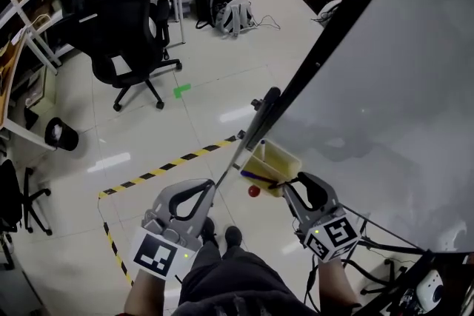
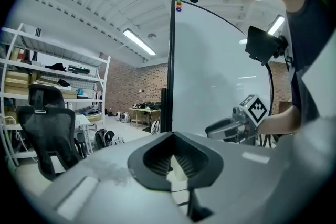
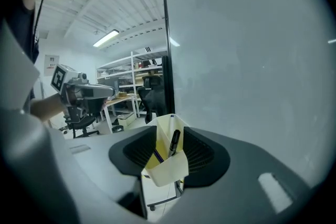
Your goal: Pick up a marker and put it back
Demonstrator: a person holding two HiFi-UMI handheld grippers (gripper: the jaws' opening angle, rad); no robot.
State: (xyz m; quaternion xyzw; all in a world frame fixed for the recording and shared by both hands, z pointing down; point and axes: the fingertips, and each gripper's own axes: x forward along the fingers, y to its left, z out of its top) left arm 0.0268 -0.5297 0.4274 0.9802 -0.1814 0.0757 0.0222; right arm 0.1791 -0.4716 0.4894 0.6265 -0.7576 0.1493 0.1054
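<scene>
The right claw (image 3: 169, 138) stands wide open with nothing gripped. Its ribbed pads frame a pale yellow holder (image 3: 165, 168), and neither pad touches it. I judge the jaws are spread like this either to take a marker or because one has just been let go; the pictures do not settle which. A black marker (image 3: 174, 142) stands tilted in the holder, cap end up, leaning on its wall, and a purple marker (image 3: 157, 156) lies lower beside it. So the task's thing is in its holder, not in a claw.

The holder hangs at the lower corner of the whiteboard (image 3: 252, 60), just beside the board's black side frame, which keeps the markers upright and within reach.

The left claw (image 2: 174, 161) is narrowly open and empty, held level and away from the board, apparently idle while the right one works.
</scene>
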